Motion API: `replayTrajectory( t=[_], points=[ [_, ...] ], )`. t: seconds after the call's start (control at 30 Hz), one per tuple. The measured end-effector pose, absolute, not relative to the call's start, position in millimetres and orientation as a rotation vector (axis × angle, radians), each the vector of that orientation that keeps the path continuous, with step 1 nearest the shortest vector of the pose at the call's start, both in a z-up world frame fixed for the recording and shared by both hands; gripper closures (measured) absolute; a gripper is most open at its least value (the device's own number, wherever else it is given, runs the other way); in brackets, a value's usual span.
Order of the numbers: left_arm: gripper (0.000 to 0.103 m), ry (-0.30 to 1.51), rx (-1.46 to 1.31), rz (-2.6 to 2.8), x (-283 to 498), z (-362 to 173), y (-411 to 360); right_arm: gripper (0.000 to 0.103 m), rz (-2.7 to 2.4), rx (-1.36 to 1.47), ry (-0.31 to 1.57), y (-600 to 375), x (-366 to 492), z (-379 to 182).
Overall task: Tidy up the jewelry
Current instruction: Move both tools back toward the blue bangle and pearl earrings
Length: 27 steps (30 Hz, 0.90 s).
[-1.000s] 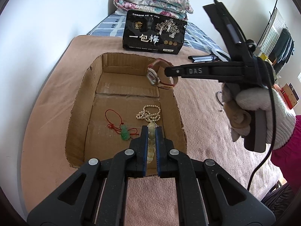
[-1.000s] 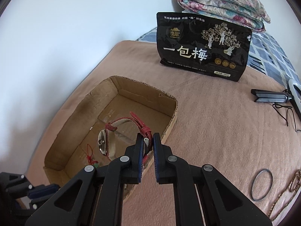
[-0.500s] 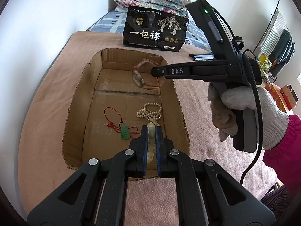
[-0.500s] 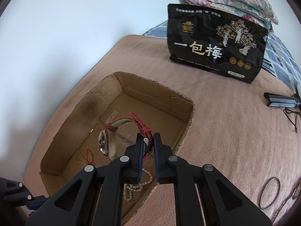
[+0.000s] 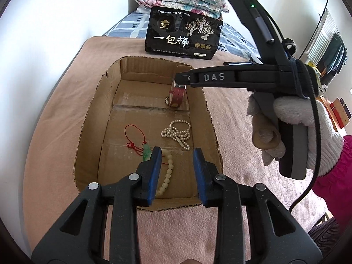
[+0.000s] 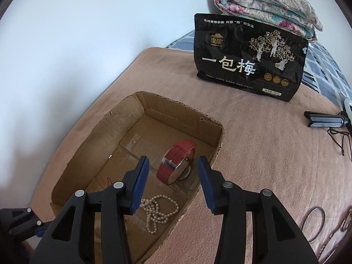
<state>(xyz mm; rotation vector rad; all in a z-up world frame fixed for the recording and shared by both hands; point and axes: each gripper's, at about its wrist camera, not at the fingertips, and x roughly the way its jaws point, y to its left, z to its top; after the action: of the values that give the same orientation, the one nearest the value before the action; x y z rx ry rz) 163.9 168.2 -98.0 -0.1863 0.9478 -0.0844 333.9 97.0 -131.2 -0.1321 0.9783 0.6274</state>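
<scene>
- The step in hand looks like letting go: two pieces of jewelry are going into the cardboard box (image 5: 92,118) at the same time.
- The left gripper (image 5: 177,157) has just been opening its jaws. They stand apart now, and the pale bead bracelet (image 5: 167,173) hangs between them, right next to the left pad, down to the box floor. Whether it still touches that pad I cannot tell.
- The right gripper (image 6: 172,171) has just been opening too. Its jaws are apart, and the red-strap watch (image 6: 176,162) sits below them on the box floor near the far right corner. Nothing is held.
- The pearl necklace (image 5: 177,132) and the green pendant on a red cord (image 5: 146,151) already lie in the box, close to the bracelet.
- A dark ring (image 6: 313,221) is still out on the pink blanket (image 6: 253,145), to the right of the box, with a brownish chain at the picture's edge beside it. I think those come next.
- The next move, I think, is to lift both grippers straight up so no pad drags the beads or the watch strap back out.
- The box walls are low but near both grippers, mostly the right wall by the watch.
- The blanket to the right is open. The black snack bag (image 6: 248,61) stands well behind the box, out of the way.
</scene>
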Motion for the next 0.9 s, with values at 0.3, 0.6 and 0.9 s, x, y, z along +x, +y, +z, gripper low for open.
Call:
replayTrajectory(
  t=[0.3, 0.6, 0.9],
  points=[
    [0.074, 0.924, -0.152, -0.094, 162, -92, 157, 0.051, 0.613, -0.120, 0.960, 83, 327, -122],
    [0.074, 0.905, -0.111, -0.104, 161, -87, 142, 0.040, 0.583, -0.108, 0.934, 53, 323, -109],
    [0.074, 0.910, -0.090, -0.140, 164, -83, 126, 0.033, 0.526, -0.089, 0.923, 10, 321, -104]
  ],
)
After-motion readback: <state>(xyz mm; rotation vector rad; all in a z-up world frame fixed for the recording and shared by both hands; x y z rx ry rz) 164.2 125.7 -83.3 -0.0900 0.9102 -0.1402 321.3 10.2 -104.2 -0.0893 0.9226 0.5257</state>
